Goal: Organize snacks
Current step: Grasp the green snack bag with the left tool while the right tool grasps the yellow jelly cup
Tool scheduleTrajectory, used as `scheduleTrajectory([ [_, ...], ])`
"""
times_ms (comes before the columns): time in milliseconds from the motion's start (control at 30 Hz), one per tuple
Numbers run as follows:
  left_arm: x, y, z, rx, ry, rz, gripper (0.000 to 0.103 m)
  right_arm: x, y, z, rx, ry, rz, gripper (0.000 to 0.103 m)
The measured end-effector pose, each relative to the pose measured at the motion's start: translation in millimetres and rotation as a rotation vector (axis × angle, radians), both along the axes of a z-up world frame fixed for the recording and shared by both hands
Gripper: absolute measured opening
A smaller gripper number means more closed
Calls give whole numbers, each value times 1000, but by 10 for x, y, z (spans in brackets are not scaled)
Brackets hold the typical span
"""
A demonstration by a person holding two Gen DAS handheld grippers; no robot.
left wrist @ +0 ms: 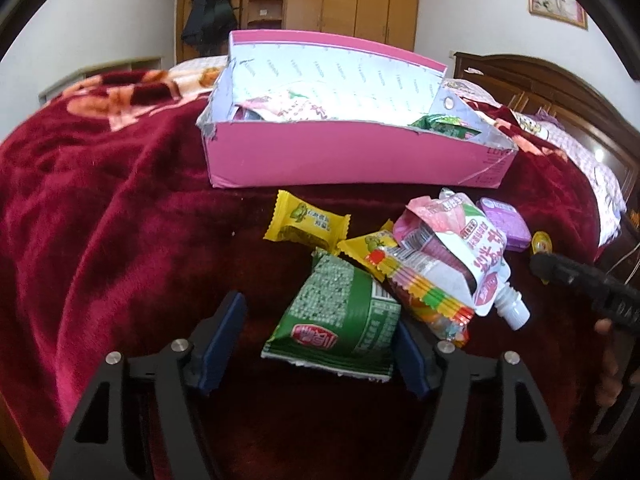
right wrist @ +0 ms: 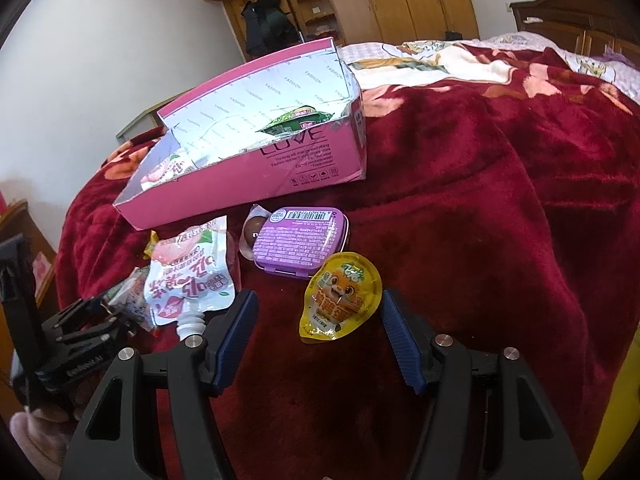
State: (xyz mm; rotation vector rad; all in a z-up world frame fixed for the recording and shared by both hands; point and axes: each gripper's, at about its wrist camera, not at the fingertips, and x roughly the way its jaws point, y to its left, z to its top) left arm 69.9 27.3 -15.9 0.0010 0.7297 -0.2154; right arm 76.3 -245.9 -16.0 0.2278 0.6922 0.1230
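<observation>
Pick-up step: left gripper (left wrist: 320,344) open astride green packet (left wrist: 340,316), right gripper (right wrist: 316,340) open round yellow jelly cup (right wrist: 340,296); next, close, lift into pink box (left wrist: 340,160).

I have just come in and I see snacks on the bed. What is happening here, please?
A person is sorting snacks on a red blanket into a pink box, which already holds a few packets. The left hand-held gripper is open around a green packet, and the right hand-held gripper is open around a yellow jelly cup. Neither is gripped yet.
</observation>
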Motion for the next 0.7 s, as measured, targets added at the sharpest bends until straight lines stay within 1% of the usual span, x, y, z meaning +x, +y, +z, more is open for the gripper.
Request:
scheduleTrajectory([
  [100, -12, 0, 4, 1, -2, 4, 74, -6, 29, -49, -24, -15, -7, 65],
  [167, -33, -9, 19, 4, -9, 8, 72, -17, 43, -57, -34, -23, -11, 65],
  [233, -61, -7, 43, -2, -16, 10, 65, -27, 36, -59, -28, -31, -14, 65],
  [300, -72, 1, 61, -14, -18, 8, 61, -35, 28, -58, -18, -38, -14, 65],
  [467, -18, -27, 63, -12, -17, 0, 61, -72, 21, -39, 8, -53, -32, 65],
  [600, 50, -45, 39, -26, -11, -2, 61, -70, 7, -38, 21, -54, -37, 65],
  [700, 34, -63, 31, -15, -18, -2, 59, -80, 9, -35, 28, -58, -40, 65],
])
